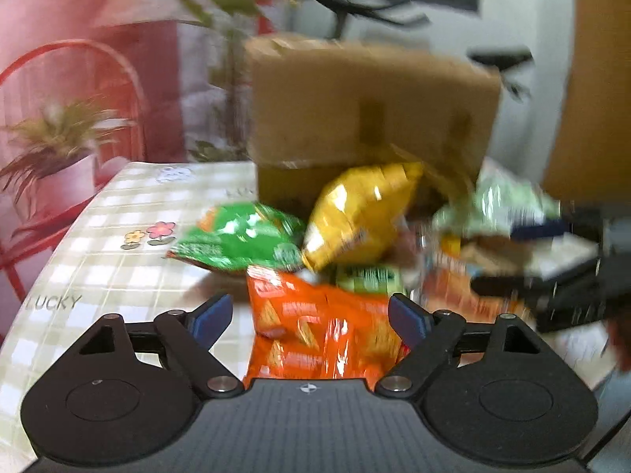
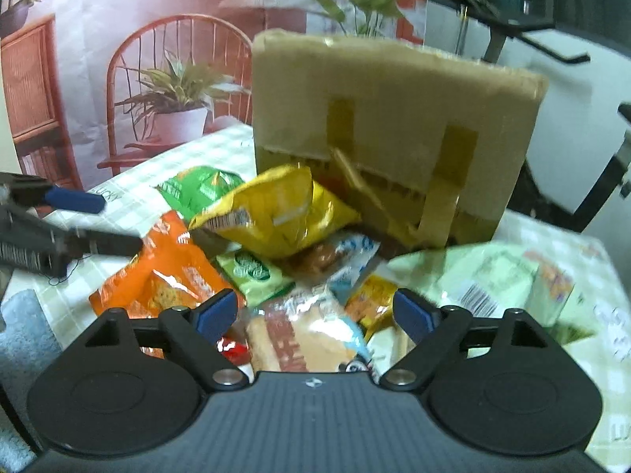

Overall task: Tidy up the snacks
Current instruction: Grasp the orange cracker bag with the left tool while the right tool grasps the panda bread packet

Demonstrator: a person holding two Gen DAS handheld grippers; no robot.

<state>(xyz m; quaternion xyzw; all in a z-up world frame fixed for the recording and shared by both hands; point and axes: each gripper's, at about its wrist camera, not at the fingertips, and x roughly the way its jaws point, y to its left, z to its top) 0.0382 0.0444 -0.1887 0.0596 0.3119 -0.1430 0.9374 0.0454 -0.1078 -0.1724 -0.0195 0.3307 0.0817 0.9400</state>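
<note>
A taped brown cardboard box [image 2: 394,134] stands on the checked bench [image 1: 118,213], snack packets heaped against its front. Your left gripper [image 1: 311,317], jaws apart and empty, has the crinkled orange foil packet [image 1: 315,331] lying lengthwise straight ahead between them. Your right gripper [image 2: 315,315], also apart, faces a clear-wrapped biscuit pack [image 2: 303,335].

Both grippers' fingers [image 1: 209,315] [image 2: 412,313] apart, empty
</note>
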